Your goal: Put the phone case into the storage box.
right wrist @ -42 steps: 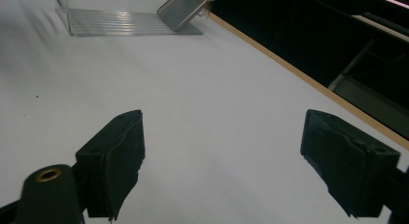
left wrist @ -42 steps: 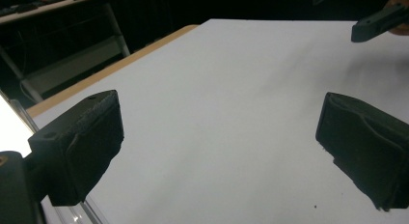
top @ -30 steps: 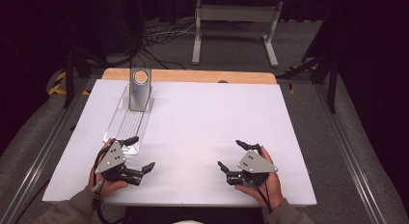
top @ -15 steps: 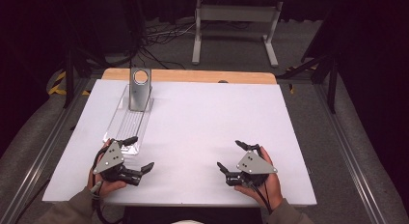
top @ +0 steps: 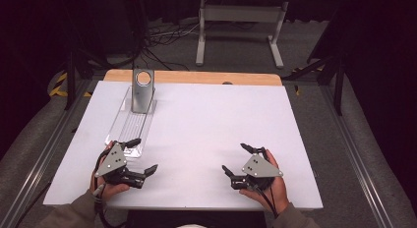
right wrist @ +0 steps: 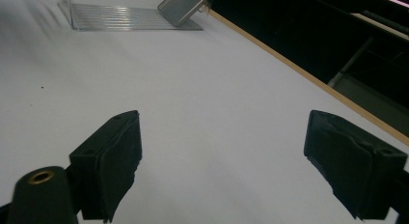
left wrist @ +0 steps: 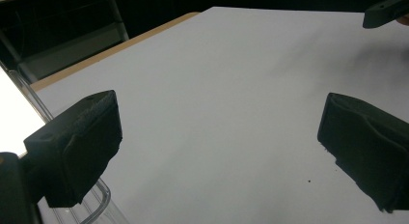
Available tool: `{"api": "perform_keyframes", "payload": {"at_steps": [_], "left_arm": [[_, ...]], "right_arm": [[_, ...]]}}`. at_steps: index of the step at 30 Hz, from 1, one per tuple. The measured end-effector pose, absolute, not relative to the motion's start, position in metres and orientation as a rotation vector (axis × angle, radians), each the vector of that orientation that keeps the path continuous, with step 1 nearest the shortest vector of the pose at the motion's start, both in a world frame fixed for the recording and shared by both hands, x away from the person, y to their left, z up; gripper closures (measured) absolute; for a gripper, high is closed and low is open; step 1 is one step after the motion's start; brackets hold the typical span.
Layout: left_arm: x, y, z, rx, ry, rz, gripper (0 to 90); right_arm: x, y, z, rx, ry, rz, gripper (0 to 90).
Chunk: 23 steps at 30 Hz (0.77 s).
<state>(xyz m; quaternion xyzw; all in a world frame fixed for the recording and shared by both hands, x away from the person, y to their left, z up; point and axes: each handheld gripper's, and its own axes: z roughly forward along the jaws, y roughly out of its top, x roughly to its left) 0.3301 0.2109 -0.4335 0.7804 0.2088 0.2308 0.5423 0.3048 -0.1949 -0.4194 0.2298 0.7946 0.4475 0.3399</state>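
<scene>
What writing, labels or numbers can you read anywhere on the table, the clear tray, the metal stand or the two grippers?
None: no readable text, number or sign in any view.
The clear ribbed tray and the metal stand with a round hole carry no label.
The left gripper and right gripper, both with jaws open, show plain grey plates, unmarked.
The white table top is blank.

No text, label, brand, number or sign can be read in any of the views. The white worktop [top: 206, 134] is seen blank across the middle of the frame, and no marking can be made out on the clear tray [top: 129, 126] or the grey metal stand [top: 142, 90] at upper left.
</scene>
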Motion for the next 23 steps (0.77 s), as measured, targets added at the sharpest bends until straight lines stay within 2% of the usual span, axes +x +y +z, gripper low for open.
{"api": "perform_keyframes", "payload": {"at_steps": [23], "left_arm": [[0.3325, 0.2089, -0.4339, 1.848, 0.503, 0.531, 3.0]], "right_arm": [[0.3059, -0.198, -0.4188, 0.609, 2.064, 1.17, 14.4]]}}
